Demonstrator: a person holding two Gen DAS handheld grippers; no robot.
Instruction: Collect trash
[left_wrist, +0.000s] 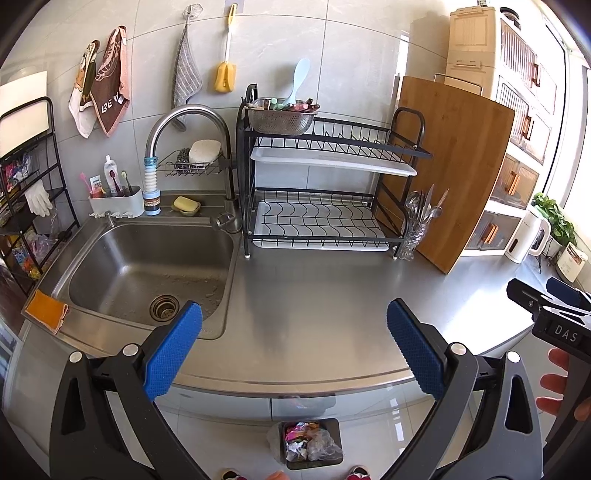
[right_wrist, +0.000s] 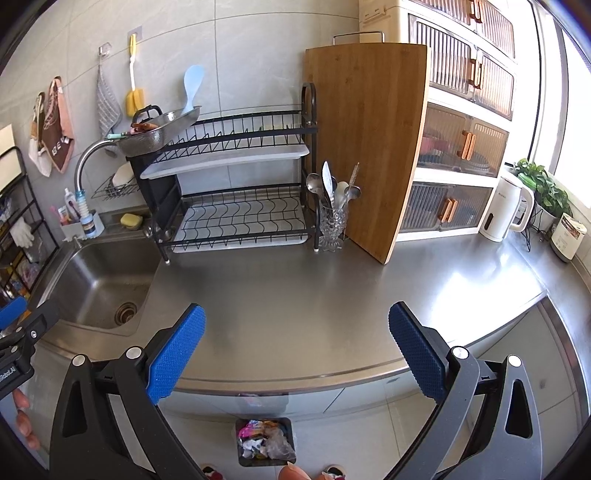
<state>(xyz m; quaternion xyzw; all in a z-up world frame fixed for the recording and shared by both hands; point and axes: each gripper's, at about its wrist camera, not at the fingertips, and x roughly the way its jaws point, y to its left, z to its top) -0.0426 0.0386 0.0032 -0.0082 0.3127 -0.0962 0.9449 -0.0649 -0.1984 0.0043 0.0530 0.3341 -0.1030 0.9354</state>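
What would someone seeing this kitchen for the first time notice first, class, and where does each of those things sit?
Most striking are the blue pads of the left gripper and right gripper, both wide open over the bare steel counter. Behind them a tall bamboo cutting board leans upright beside the black dish rack. On the floor below the counter edge stands a small bin full of crumpled wrappers.

Left tongs (left_wrist: 294, 347) wide open, nothing between the blue pads. Right tongs (right_wrist: 296, 349) same: spread, empty. Both held side by side, level.
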